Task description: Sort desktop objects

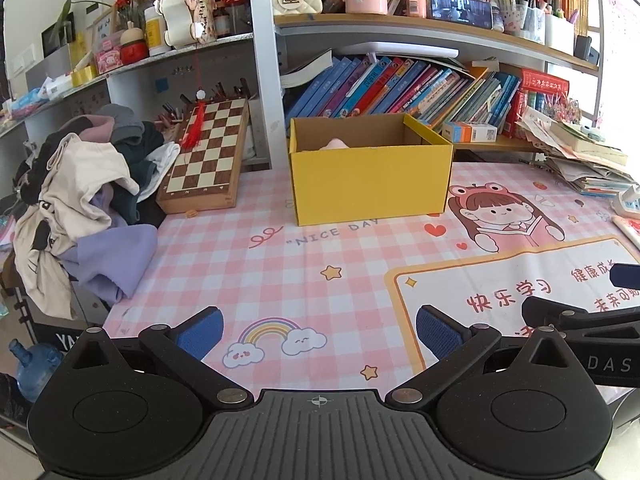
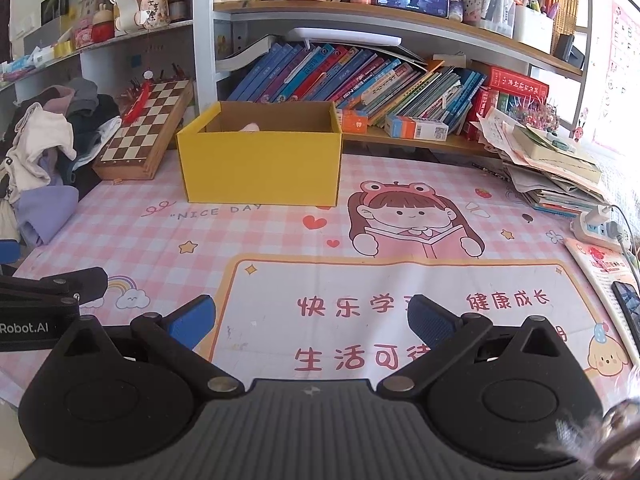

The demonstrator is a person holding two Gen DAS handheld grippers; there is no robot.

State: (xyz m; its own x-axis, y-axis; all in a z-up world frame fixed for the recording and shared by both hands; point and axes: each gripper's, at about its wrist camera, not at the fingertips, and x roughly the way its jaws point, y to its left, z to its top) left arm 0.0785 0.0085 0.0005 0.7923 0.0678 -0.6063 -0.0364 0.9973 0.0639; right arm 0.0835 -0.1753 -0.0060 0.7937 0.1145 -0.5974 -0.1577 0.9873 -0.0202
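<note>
a pink checked desk mat (image 1: 280,264) printed with "nice day", a rainbow and a cartoon reading girl covers the desk, with crowded bookshelves (image 1: 400,88) behind it. in the left wrist view the yellow cardboard box (image 1: 372,184) stands open-topped at about 12 o'clock, well apart from the gripper, and a pink object (image 1: 335,144) peeks above its rim from inside; what it is cannot be told. a folded chessboard (image 1: 208,152) leans at 11 o'clock just beside the box, and a heap of clothes (image 1: 88,208) sits at 9 o'clock on the desk's edge. a stack of papers and books (image 2: 552,168) lies at 2 o'clock in the right wrist view, with a white power strip (image 2: 600,228) near it. the left gripper (image 1: 319,334) hovers over the mat with its blue-padded fingers spread wide, holding nothing. the right gripper (image 2: 310,320) is likewise wide apart and empty over the mat's chinese lettering, with the box at its 11 o'clock.
</note>
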